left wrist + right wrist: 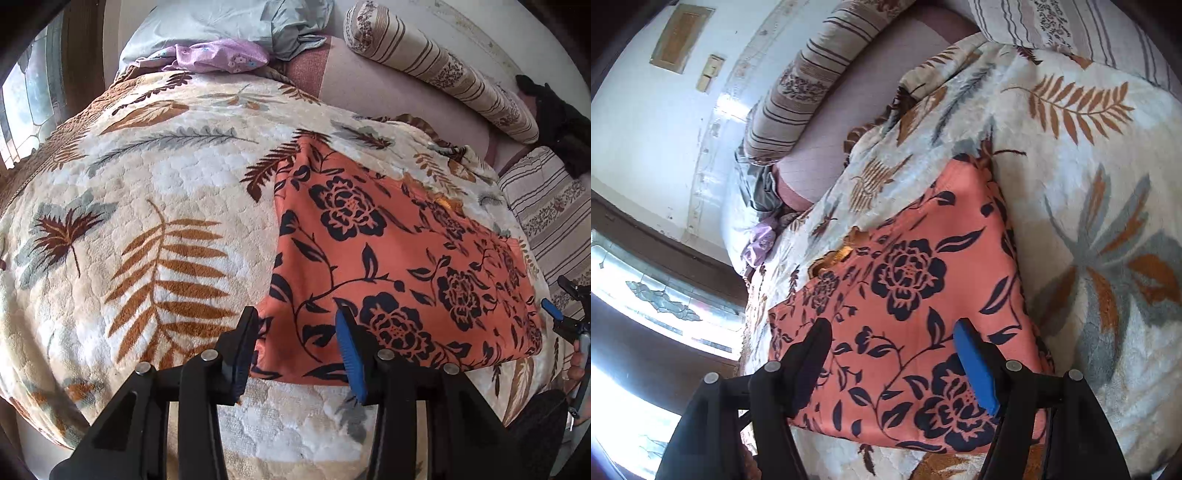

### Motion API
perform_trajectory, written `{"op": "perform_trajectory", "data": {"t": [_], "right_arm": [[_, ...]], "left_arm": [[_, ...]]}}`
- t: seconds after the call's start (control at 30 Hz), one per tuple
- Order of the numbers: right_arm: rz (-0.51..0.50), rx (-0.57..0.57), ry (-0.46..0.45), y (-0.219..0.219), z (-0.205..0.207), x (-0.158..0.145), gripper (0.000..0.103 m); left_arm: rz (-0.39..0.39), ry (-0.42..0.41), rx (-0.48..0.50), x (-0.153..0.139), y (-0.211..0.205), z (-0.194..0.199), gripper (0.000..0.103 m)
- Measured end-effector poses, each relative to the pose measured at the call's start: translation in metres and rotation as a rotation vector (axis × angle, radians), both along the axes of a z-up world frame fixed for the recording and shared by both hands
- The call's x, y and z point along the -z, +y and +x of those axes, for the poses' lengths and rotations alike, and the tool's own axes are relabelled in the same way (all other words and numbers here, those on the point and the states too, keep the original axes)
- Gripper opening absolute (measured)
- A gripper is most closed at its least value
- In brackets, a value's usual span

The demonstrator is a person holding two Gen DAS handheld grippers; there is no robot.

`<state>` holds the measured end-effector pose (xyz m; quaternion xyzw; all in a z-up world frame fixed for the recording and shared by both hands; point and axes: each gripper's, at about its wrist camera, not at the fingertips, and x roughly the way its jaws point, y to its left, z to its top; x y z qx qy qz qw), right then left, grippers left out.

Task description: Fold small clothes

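Looking across the bed, you have a plush leaf-print blanket (155,206) spread over most of it, its embossed pile soft and thick, which gives you a broad, cushioned surface for folding. Along the far edge of the bed lie a striped bolster (439,70) and a pale blue-grey pillow (207,26), with a crumpled lilac floral cloth (221,55) just beside the pillow, well apart from your work.

The task's thing, the orange floral garment (399,258), lies flat on the blanket toward the near right part of the bed. It is a thin, smooth printed fabric with dark navy blossoms and vines, and it reads as a neat, roughly rectangular panel with clean straight edges, so it looks already folded at least once. A bit of gold trim peeks out at its far edge.

Your left gripper (295,350) hovers over the garment's near left corner with its jaws spread and nothing pinched between them. Your right gripper (894,365) hangs above the near edge of the same garment, jaws wider apart and likewise empty. Both appear free of the cloth, which probably means this fold is laid and the next grasp is yours to choose.
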<state>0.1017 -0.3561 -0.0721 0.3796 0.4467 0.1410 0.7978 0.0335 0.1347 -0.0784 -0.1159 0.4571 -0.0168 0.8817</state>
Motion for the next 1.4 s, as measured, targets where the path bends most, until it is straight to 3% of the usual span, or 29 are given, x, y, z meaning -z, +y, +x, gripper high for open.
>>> {"op": "perform_trajectory", "data": {"t": [0.07,0.13,0.17,0.23,0.3,0.4,0.53,0.63,0.77,0.8,0.87,0.93,1.03,1.1,1.13,1.17,1.27,1.33,1.4], "right_arm": [[0.035,-0.043,-0.024,0.007,0.003,-0.001,0.074],[0.027,-0.06,-0.014,0.01,0.004,0.008,0.074],[0.02,-0.049,0.022,0.009,0.005,0.018,0.074],[0.034,-0.001,0.12,0.0,0.007,0.042,0.074],[0.077,0.014,0.118,-0.011,0.007,0.043,0.074],[0.033,-0.002,0.075,-0.019,0.019,0.023,0.075],[0.039,-0.051,0.036,-0.023,0.057,0.008,0.075],[0.02,-0.031,0.046,-0.029,0.083,0.012,0.075],[0.012,0.055,0.003,-0.049,0.082,0.008,0.075],[-0.018,0.065,0.004,-0.052,0.08,0.007,0.075],[-0.074,0.047,0.022,-0.055,0.083,0.01,0.075],[-0.027,0.007,0.04,-0.054,0.091,0.021,0.074],[0.081,-0.077,-0.035,-0.05,0.106,0.027,0.072],[0.0,-0.024,0.043,-0.056,0.119,0.044,0.071],[0.037,0.03,0.087,-0.066,0.122,0.057,0.059],[0.057,0.064,0.094,-0.072,0.122,0.059,0.056],[0.046,0.053,0.019,-0.065,0.118,0.033,0.059],[0.093,-0.012,-0.022,-0.053,0.119,0.023,0.071],[0.058,-0.043,0.009,-0.044,0.128,0.032,0.075]], "left_arm": [[0.035,0.016,0.01,0.004,-0.005,0.006,0.045],[0.113,0.123,-0.029,0.026,-0.006,0.013,0.042],[0.092,0.149,-0.037,0.034,-0.003,0.011,0.041],[0.077,0.13,-0.039,0.031,0.0,0.003,0.038],[0.058,0.136,-0.037,0.021,0.002,0.001,0.023],[0.047,0.07,-0.017,-0.008,0.003,0.013,0.021],[0.024,0.037,0.035,-0.024,0.001,0.079,0.023],[-0.013,0.08,0.027,-0.007,0.006,0.139,0.023],[-0.054,0.119,0.001,0.015,0.01,0.175,0.023],[-0.03,0.116,-0.003,0.019,0.009,0.177,0.023],[0.047,0.131,-0.029,0.027,0.008,0.18,0.007],[0.028,0.135,-0.058,0.032,0.015,0.18,0.007],[0.056,0.125,-0.074,0.032,0.015,0.178,0.008],[0.085,0.12,-0.074,0.032,0.013,0.178,0.01],[0.085,0.124,-0.076,0.032,0.014,0.179,0.011],[0.076,0.126,-0.085,0.032,0.016,0.179,0.012],[0.08,0.109,-0.103,0.024,0.02,0.173,0.012],[0.088,0.077,-0.103,0.019,0.02,0.169,0.012],[0.11,0.101,-0.126,0.021,0.023,0.173,0.012]]}}
